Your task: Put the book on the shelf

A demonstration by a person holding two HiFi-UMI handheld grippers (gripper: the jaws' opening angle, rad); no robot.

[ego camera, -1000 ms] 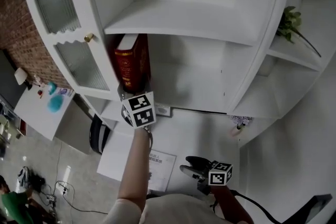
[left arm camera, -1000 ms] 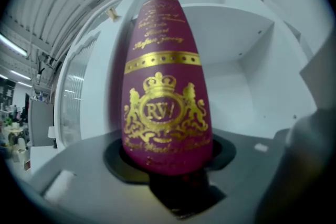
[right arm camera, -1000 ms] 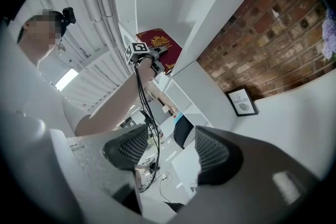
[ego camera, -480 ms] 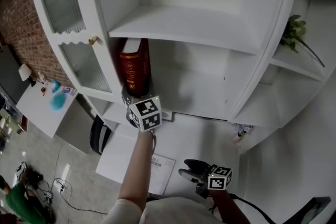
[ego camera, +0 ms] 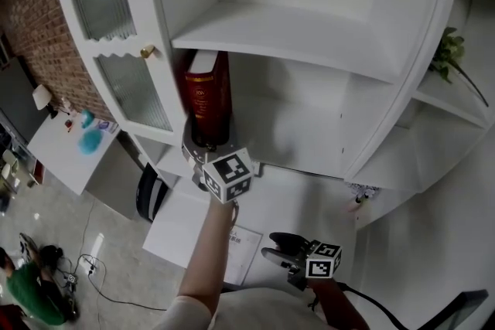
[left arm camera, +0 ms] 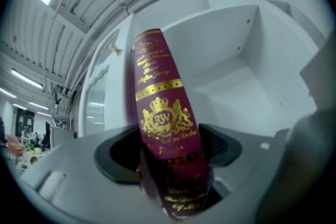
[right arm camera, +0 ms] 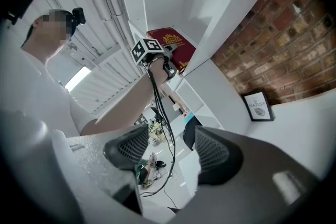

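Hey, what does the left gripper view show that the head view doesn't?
Only the left gripper view: the gold crest and lettering on the spine of the book, and the jaws of the left gripper, which have just been opening and stand apart with the book between them. Only the head view: the right gripper, the plant, a sheet of paper. Both: the red book standing in the white shelf, near the gold door knob.

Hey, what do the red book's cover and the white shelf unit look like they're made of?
Book: dark red cover, probably leatherette or coated cloth; slight sheen, gold-stamped crest and lettering.
Shelf unit: likely painted wood or board; smooth matte white, no grain showing.
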